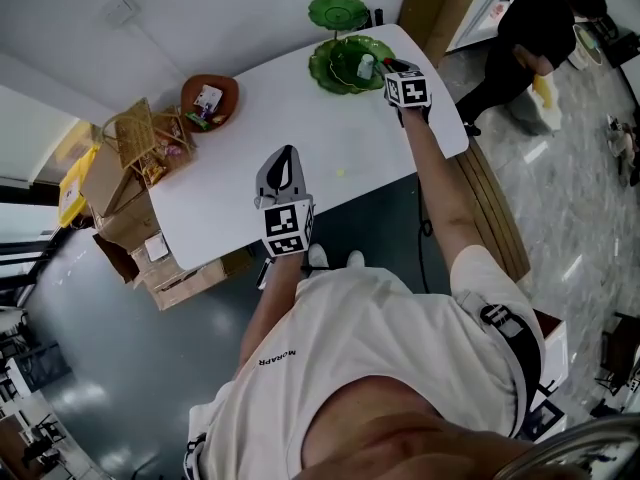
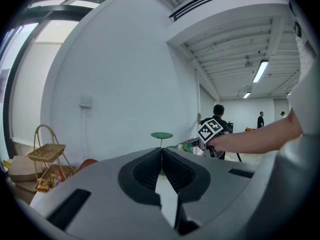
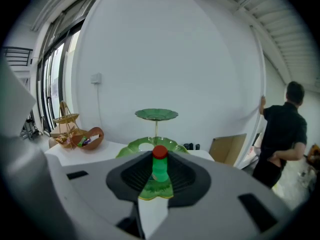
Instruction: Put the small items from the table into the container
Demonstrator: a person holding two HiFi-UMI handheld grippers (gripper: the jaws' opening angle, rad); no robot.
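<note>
Right gripper view: right gripper (image 3: 159, 159) clamps a bottle (image 3: 160, 171) upright, jaws part-closed, over the dish (image 3: 131, 148) at the table's (image 1: 300, 128) far edge, likely to drop it in. Left gripper (image 2: 161, 151) closed, empty.

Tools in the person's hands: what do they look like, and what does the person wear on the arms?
The left tool and right tool each have a pale grey body with dark ribbed pads and a white cube of black square markers. The person wears a white short-sleeved T-shirt.
</note>
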